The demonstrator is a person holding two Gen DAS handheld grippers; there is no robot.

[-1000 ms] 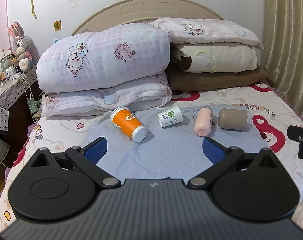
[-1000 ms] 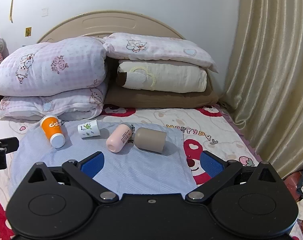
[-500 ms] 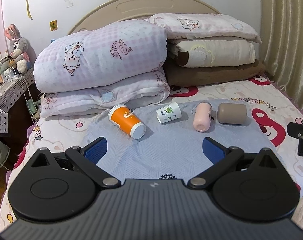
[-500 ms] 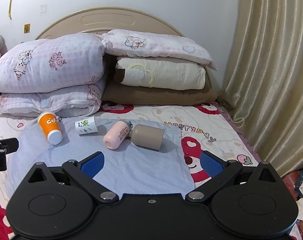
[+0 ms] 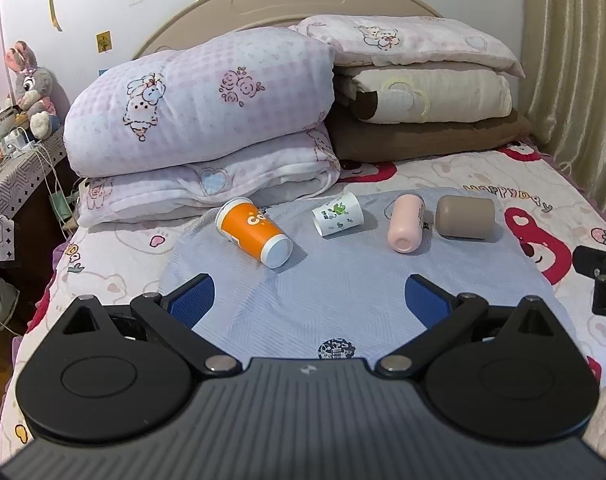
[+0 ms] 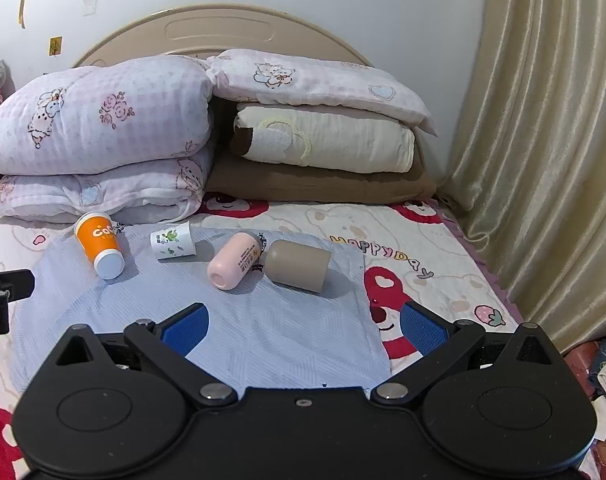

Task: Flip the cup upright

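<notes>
Several cups lie on their sides in a row on a light blue cloth (image 5: 343, 300) on the bed: an orange paper cup (image 5: 253, 231) (image 6: 99, 243), a small white printed cup (image 5: 338, 214) (image 6: 172, 240), a pink cup (image 5: 405, 227) (image 6: 235, 260) and a tan cup (image 5: 465, 217) (image 6: 299, 264). My left gripper (image 5: 309, 300) is open and empty, well short of the cups. My right gripper (image 6: 303, 326) is open and empty, near the cloth's front right part. Each gripper's tip shows at the other view's edge.
Folded quilts (image 5: 199, 120) and stacked pillows (image 5: 419, 92) fill the head of the bed just behind the cups. A curtain (image 6: 543, 160) hangs on the right. A cluttered bedside table with a plush rabbit (image 5: 31, 88) stands at the left.
Both views have shifted slightly: the cups sit a little higher and farther off. Both grippers stay open; no cup has moved.
</notes>
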